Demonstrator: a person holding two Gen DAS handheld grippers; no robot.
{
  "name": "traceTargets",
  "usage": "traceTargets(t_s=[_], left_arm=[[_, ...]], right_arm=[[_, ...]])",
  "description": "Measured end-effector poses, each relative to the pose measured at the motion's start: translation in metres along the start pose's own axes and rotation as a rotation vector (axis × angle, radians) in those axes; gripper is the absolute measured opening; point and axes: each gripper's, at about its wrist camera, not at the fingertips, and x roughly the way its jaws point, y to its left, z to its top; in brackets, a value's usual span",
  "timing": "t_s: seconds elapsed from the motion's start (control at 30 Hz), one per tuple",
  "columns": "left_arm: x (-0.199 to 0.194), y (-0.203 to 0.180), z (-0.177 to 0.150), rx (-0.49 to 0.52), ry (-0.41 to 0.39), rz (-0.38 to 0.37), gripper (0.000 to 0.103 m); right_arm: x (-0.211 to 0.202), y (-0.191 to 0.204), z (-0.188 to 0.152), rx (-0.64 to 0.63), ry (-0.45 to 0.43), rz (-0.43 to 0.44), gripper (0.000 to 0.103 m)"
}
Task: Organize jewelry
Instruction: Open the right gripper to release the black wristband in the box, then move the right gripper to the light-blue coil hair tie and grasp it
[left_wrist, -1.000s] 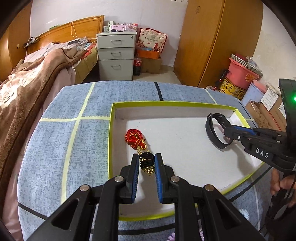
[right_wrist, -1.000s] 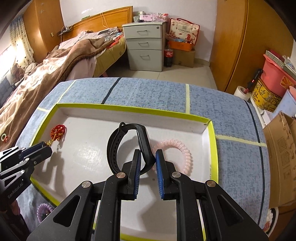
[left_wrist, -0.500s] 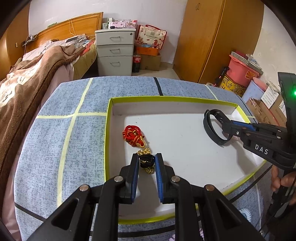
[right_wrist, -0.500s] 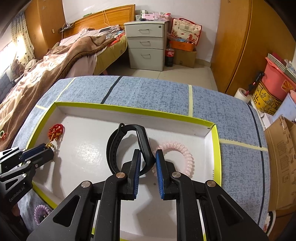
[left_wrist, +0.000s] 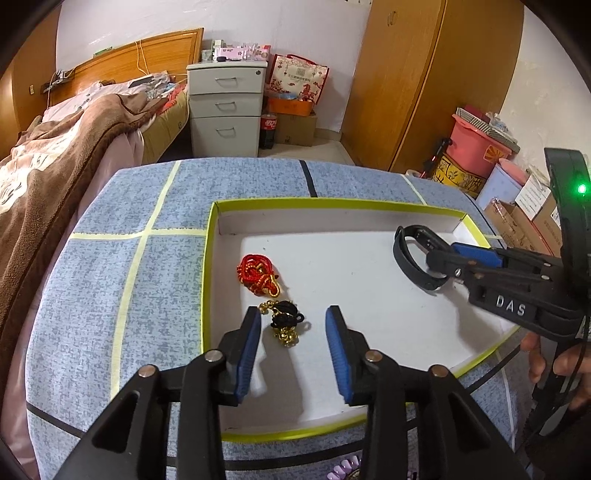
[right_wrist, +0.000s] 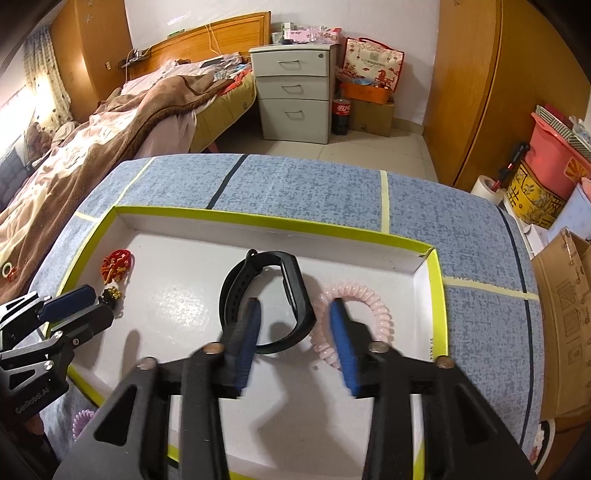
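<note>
Blue worktop, white tray: both claws, left claw and right claw, are opening, letting go; beaded charm and black band now lie inside, put away.

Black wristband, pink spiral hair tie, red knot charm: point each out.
black wristband (right_wrist: 295, 284): right wrist view, on its thick flat module section.
pink spiral hair tie (right_wrist: 373, 301): right wrist view, on the coil's far right arc.
red knot charm (left_wrist: 256, 275): left wrist view, on the middle of the red cord bundle.

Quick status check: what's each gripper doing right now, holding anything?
Left gripper: jaws opening, holding nothing; the black-and-gold charm lies loose between them.
Right gripper: jaws opening, holding nothing; the black wristband sits between them.
</note>
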Motion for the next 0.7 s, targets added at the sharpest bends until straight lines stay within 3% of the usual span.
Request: traceTargets(t_s=[0.7], left_arm=[[-0.053,-0.002,-0.017,0.001,-0.077,-0.017,0.055]], right_arm=[[-0.050,0.010,-0.025,0.011,-0.086,0.039,0.042]])
